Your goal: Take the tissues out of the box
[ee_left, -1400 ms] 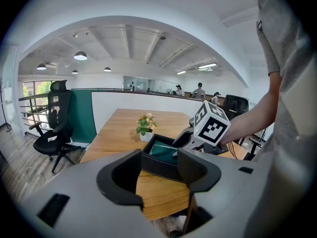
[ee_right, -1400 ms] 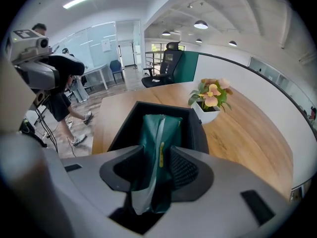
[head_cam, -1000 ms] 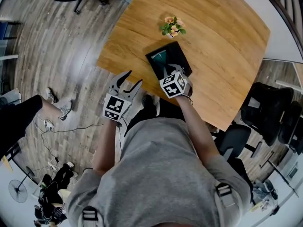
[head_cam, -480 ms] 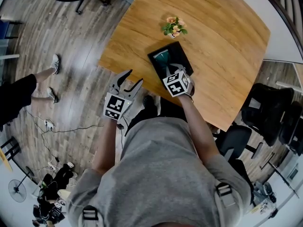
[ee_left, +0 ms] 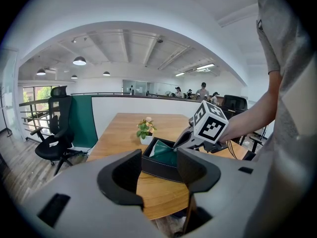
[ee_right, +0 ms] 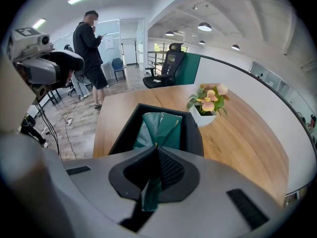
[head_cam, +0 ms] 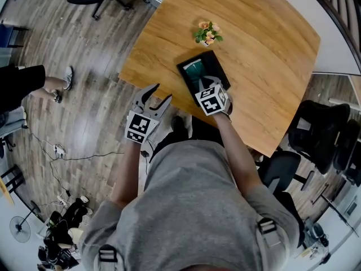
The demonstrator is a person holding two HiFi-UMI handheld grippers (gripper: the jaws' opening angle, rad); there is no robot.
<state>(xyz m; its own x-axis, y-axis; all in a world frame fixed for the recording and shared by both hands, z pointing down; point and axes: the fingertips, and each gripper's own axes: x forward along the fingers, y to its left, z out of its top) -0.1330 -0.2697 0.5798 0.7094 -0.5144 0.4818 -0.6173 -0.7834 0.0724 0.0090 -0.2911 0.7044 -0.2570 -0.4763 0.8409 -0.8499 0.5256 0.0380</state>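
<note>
Two grippers on record, both by the wooden table's (head_cam: 265, 49) near edge. Reads right gripper (ee_right: 154, 148) as pinched fully together on a fold of the green tissue (ee_right: 158, 125), which stands up in a peak from the open black box (ee_right: 124, 130) on the table, just before a small flower pot (ee_right: 209, 103). Reads left gripper (ee_left: 159, 155) as spread wide with nothing between its jaws, off the table edge, apart from the box.

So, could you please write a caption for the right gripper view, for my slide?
Right gripper shut on a green tissue sticking out of the black box.
</note>
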